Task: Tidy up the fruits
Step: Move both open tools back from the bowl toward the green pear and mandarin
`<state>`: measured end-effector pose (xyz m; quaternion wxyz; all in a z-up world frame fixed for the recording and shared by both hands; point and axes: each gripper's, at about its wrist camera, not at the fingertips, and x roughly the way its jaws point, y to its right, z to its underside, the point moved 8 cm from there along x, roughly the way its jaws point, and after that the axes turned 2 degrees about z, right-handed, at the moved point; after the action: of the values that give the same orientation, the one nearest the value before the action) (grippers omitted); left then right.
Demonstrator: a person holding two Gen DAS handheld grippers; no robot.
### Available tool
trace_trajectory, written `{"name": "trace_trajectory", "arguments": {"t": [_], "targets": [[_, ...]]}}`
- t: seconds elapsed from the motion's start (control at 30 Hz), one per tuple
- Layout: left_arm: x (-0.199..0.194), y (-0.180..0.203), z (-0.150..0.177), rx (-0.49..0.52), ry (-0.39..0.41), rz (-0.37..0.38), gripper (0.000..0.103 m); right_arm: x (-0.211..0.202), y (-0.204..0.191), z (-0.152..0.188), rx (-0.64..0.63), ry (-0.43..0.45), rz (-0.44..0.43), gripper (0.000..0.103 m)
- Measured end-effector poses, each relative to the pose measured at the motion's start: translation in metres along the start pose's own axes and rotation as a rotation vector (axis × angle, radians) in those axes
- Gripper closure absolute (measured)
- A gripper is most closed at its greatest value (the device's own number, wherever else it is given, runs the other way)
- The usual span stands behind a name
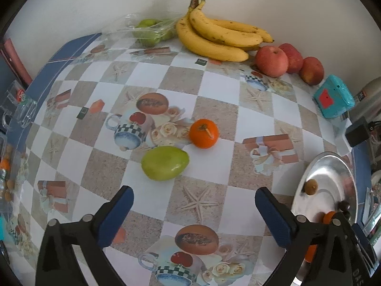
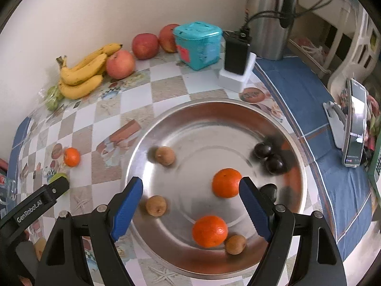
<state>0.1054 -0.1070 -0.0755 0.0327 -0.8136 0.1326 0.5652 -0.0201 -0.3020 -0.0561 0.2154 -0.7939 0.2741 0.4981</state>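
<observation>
My left gripper (image 1: 193,195) stands open over the checked tablecloth, with nothing between its fingers. Just beyond it lie a green fruit (image 1: 165,163) and a tangerine (image 1: 204,133), close together. My right gripper (image 2: 190,186) hangs open above the steel plate (image 2: 202,128). The plate holds two tangerines (image 2: 226,182), three small brown fruits (image 2: 164,156) and some dark plums (image 2: 263,150). The nearer-right tangerine lies beside the right finger, not gripped. Bananas (image 1: 221,35), three apples (image 1: 271,62) and a bag of green fruits (image 1: 152,31) lie by the wall.
A teal box (image 2: 197,45), a black block in a white dock (image 2: 235,57) and a steel flask (image 2: 269,16) stand behind the plate. A phone on a stand (image 2: 354,128) is at the right. A glass mug (image 1: 23,112) sits at the table's left edge.
</observation>
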Motion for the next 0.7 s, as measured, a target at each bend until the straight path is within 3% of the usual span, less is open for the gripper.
{"name": "trace_trajectory", "arguments": {"t": [0.07, 0.37, 0.7], "targets": [[0.001, -0.003, 0.000, -0.003, -0.003, -0.010, 0.000, 0.001, -0.004, 0.001, -0.011, 0.001, -0.007, 0.007], [-0.001, -0.025, -0.008, -0.020, 0.000, -0.022, 0.000, 0.002, -0.024, 0.003, -0.050, 0.019, -0.052, 0.007], [-0.012, -0.085, -0.029, -0.104, 0.046, -0.090, 0.000, 0.009, -0.065, 0.013, -0.163, -0.023, -0.108, 0.007]]}}
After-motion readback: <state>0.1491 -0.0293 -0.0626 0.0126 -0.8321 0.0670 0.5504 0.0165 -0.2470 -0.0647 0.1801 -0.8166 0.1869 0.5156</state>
